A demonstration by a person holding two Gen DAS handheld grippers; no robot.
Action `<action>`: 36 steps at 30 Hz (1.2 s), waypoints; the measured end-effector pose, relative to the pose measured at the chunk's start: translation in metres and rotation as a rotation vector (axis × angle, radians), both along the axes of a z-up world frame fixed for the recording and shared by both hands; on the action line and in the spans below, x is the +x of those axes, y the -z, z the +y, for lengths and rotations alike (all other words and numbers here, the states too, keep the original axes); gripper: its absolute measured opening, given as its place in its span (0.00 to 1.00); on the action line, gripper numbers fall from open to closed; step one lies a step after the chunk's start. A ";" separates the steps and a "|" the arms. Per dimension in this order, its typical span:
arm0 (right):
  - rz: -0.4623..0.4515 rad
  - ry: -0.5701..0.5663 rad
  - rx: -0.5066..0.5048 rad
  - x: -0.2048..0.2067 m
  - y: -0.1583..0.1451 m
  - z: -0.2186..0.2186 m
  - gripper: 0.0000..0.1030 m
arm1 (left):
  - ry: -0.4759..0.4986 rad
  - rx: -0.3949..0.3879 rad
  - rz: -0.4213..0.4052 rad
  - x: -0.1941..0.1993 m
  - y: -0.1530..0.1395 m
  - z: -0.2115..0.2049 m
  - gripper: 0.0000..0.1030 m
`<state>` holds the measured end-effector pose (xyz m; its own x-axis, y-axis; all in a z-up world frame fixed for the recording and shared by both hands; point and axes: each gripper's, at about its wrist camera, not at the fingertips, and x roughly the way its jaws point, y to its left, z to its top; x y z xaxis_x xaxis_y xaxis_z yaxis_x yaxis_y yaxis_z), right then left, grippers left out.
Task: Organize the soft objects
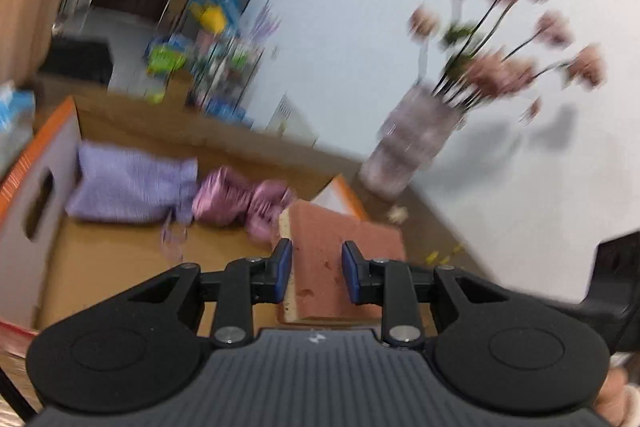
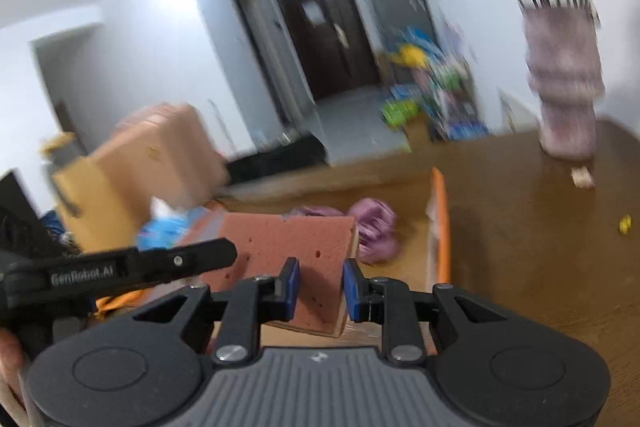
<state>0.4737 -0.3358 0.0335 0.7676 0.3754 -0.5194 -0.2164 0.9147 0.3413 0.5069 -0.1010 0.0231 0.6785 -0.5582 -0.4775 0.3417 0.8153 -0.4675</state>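
Sponge: the pink block sits between the narrowed jaws of both the left gripper and the right gripper, 1 at each end, pads pressing it, carried above the open box. Inside lie a lilac pouch and a pink cloth. A vase stands just beside the box. Risk, as I judge it: the foam compresses and could slip if the 2 grippers drift apart, or a wide swing could knock the vase.

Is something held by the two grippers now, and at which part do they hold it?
Both hold one reddish sponge. The left gripper and the right gripper each clamp a near edge of it, at opposite ends; it hangs above the cardboard box.
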 end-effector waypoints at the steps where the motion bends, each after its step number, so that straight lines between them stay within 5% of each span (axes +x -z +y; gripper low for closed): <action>1: 0.024 0.007 -0.020 0.011 0.007 -0.002 0.22 | 0.008 0.011 0.028 0.007 0.010 -0.006 0.26; 6: 0.122 0.022 -0.106 0.028 0.037 -0.002 0.24 | 0.042 0.081 0.098 0.020 0.034 -0.020 0.27; 9: 0.093 0.017 -0.197 0.018 0.034 0.008 0.27 | 0.068 0.103 0.108 0.020 0.036 -0.021 0.27; 11: 0.069 0.034 -0.197 0.013 0.026 0.007 0.36 | 0.074 0.129 0.080 0.012 0.029 -0.016 0.27; 17: -0.007 0.067 -0.189 -0.010 -0.023 0.000 0.38 | 0.022 0.211 -0.095 -0.033 -0.034 0.007 0.32; 22: -0.135 0.069 -0.222 -0.057 -0.072 0.007 0.56 | -0.113 0.391 -0.320 -0.099 -0.083 0.038 0.49; 28: -0.324 0.088 -0.283 -0.125 -0.087 0.030 0.91 | -0.309 0.419 -0.530 -0.177 -0.094 0.069 0.97; 32: -0.486 0.105 -0.286 -0.168 -0.079 0.047 1.00 | -0.345 0.418 -0.586 -0.213 -0.090 0.078 0.99; 36: -0.504 0.118 -0.273 -0.191 -0.076 0.058 1.00 | -0.352 0.387 -0.574 -0.237 -0.090 0.086 1.00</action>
